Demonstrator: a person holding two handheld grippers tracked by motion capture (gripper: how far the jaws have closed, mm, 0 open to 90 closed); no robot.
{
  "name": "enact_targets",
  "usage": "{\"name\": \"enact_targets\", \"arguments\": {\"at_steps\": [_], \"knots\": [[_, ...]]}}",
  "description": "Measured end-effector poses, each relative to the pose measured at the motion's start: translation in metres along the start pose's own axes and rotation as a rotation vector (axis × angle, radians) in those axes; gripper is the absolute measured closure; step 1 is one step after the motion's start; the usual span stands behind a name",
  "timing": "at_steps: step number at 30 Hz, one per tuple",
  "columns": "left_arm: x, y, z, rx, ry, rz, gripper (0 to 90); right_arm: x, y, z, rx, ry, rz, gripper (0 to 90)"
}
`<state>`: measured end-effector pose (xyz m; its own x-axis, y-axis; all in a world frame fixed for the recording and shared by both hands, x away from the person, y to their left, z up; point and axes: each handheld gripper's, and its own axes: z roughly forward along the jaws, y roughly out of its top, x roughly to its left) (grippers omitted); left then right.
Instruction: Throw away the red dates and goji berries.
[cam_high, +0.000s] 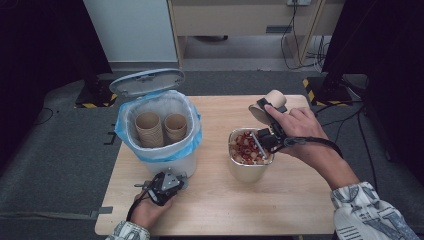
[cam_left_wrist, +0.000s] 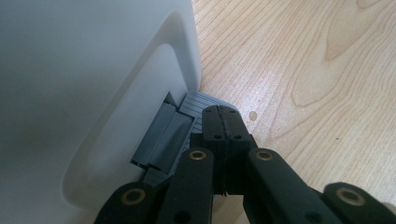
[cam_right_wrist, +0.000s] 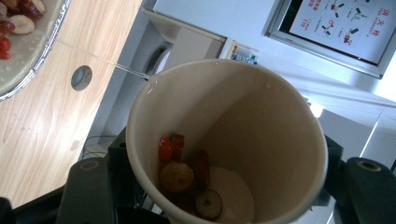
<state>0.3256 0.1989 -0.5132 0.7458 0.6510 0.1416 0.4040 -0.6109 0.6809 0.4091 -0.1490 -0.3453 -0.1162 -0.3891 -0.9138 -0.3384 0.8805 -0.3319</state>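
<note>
We are seeing the right gripper (cam_high: 264, 114) clamping a tan paper cup (cam_high: 265, 106), tipped (red and pale bits sticking inside), over the metal container (cam_high: 248, 169) near the table's (cam_high: 300, 205) far edge; left gripper (cam_high: 161, 184) jaws are pressing together, holding nothing, against the bin's pedal (cam_left_wrist: 180, 128).

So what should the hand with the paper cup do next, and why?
Probably tip the paper cup further over the metal container. The right gripper holds the cup tilted above that container, which already has fruit pieces, yet several pieces cling to the cup's bottom. Meanwhile the shut left gripper presses the pedal of the white bin, whose lid stands open for the emptied cup.
</note>
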Motion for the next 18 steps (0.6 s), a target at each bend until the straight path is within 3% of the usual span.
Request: {"name": "enact_targets", "arguments": {"at_steps": [18], "knots": [[0.0001,0.0000,-0.0002,0.003,-0.001,0.002,89.7,0.0031,-0.0027,-0.0016,-0.012,-0.020,0.031,33.1]]}}
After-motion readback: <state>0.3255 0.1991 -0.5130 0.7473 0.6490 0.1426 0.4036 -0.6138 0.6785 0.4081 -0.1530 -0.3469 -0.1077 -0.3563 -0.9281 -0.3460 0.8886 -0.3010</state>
